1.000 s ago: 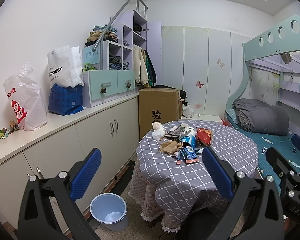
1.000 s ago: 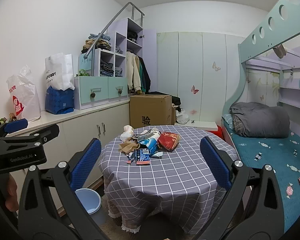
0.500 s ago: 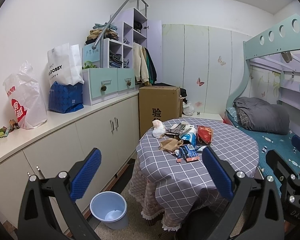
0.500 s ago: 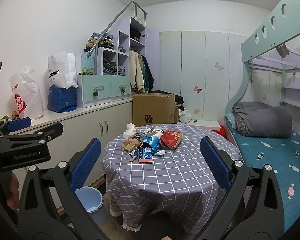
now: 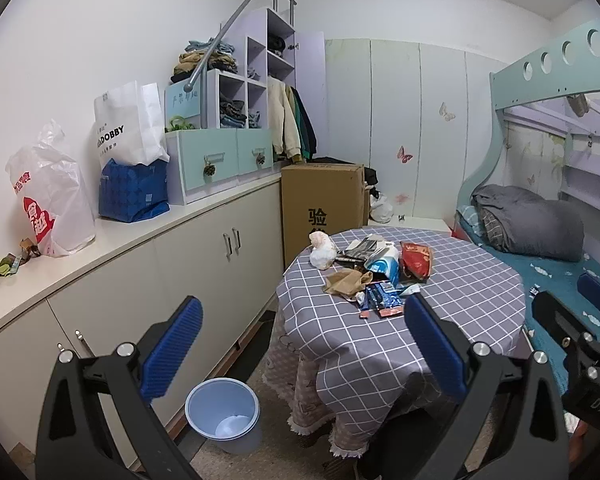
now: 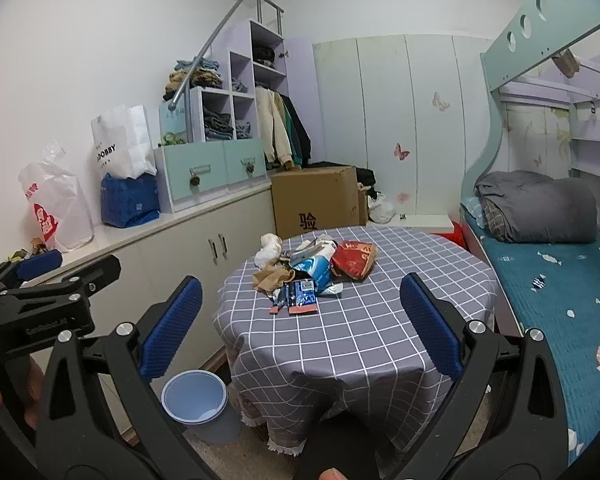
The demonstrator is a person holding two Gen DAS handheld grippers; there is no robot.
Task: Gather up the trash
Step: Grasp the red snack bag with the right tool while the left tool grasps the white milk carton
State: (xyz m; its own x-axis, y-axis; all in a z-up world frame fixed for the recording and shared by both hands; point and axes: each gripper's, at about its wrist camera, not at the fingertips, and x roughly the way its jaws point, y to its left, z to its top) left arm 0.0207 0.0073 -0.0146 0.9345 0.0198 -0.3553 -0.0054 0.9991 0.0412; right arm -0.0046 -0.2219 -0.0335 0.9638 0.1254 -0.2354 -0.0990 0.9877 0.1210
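A pile of trash lies on a round table [image 5: 440, 332] with a grey checked cloth: a red snack bag [image 5: 417, 258], a blue-white packet [image 5: 384, 267], brown crumpled paper [image 5: 346, 282], a white wad [image 5: 322, 249] and blue wrappers [image 5: 382, 300]. The same pile shows in the right wrist view, with the red bag [image 6: 354, 258] and the blue wrappers [image 6: 300, 294]. A light blue bin [image 5: 223, 414] stands on the floor left of the table; it also shows in the right wrist view [image 6: 194, 398]. My left gripper [image 5: 300, 344] and right gripper [image 6: 298, 340] are open, empty and short of the table.
A white counter [image 5: 140, 232] with cabinets runs along the left wall and holds plastic and paper bags. A cardboard box [image 5: 322, 208] stands behind the table. A bunk bed [image 5: 560, 272] with a grey quilt fills the right side.
Both grippers have moved a little closer to the table, still open. The trash has not moved.
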